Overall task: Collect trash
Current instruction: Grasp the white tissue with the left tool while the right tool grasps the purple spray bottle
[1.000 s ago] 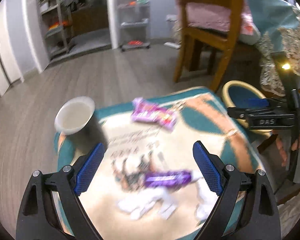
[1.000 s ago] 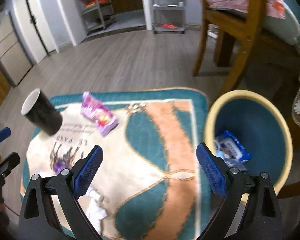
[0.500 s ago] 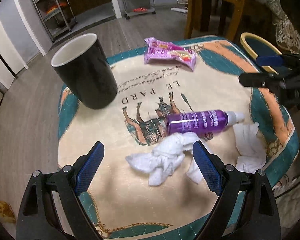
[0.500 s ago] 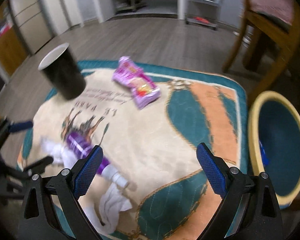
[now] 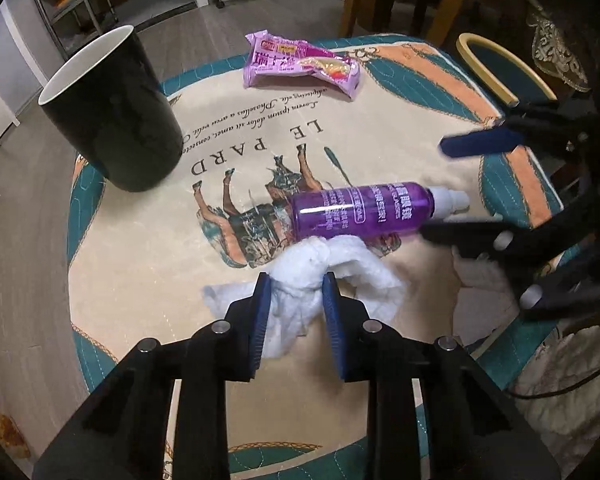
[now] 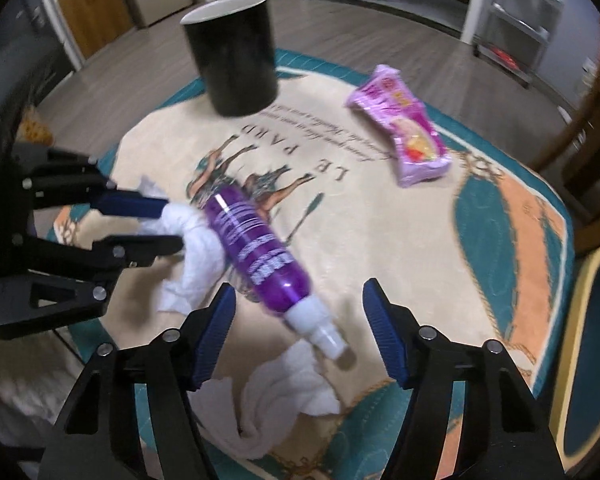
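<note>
Lying flat, purple bottle [image 6: 256, 252] points its cap at right gripper [image 6: 298, 332], jaws closing, unclamped; left gripper [image 5: 294, 312] jaws closing on tissue [image 5: 300, 280].

Dim, warm indoor lighting, with black vignetting in the corners of both fisheye views. Strong barrel distortion bends the floor boards and shelving toward the edges. In the left wrist view the centre is sharp: print on the purple bottle [image 5: 362, 210] is legible, and a white glare streak runs along it; the right tool [image 5: 460, 184] is smeared by motion. The right wrist view is softer overall, the black cup [image 6: 232, 54] blurred. Shadows are faint and diffuse.
</note>
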The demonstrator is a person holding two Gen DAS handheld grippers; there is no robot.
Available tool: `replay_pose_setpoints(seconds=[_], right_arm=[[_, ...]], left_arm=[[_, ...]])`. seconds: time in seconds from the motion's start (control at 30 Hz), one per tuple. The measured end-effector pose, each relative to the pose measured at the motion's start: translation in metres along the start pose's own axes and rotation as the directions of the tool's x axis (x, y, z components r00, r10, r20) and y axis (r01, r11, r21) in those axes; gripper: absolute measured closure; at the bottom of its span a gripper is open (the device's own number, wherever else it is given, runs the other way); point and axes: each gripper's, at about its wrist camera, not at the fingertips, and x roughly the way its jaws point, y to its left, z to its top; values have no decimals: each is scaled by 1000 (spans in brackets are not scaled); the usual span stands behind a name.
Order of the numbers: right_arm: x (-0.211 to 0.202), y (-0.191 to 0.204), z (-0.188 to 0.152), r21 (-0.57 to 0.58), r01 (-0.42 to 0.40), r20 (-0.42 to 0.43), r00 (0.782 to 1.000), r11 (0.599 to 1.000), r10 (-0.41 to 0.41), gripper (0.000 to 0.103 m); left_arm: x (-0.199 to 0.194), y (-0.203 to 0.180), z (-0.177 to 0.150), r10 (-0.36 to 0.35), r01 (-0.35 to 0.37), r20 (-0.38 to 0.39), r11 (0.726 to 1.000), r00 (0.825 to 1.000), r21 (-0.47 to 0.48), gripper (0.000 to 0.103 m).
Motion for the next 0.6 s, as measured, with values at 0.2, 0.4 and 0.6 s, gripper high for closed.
replay_pose_setpoints(seconds=[0.2,0.4,0.6], right_arm=[[17,13,10,-42,18,-17,1000,999,-18,42],[29,25,20,-76,51,-16,998,996,-53,46],[28,27,20,-96,52,-17,998,994,-54,63]], left_arm=[[1,10,2,-13,13,7,999,1000,-37,77],[1,18,4,-31,32,17,998,999,-60,77],[0,20,9,-43,45,29,997,999,-69,77]])
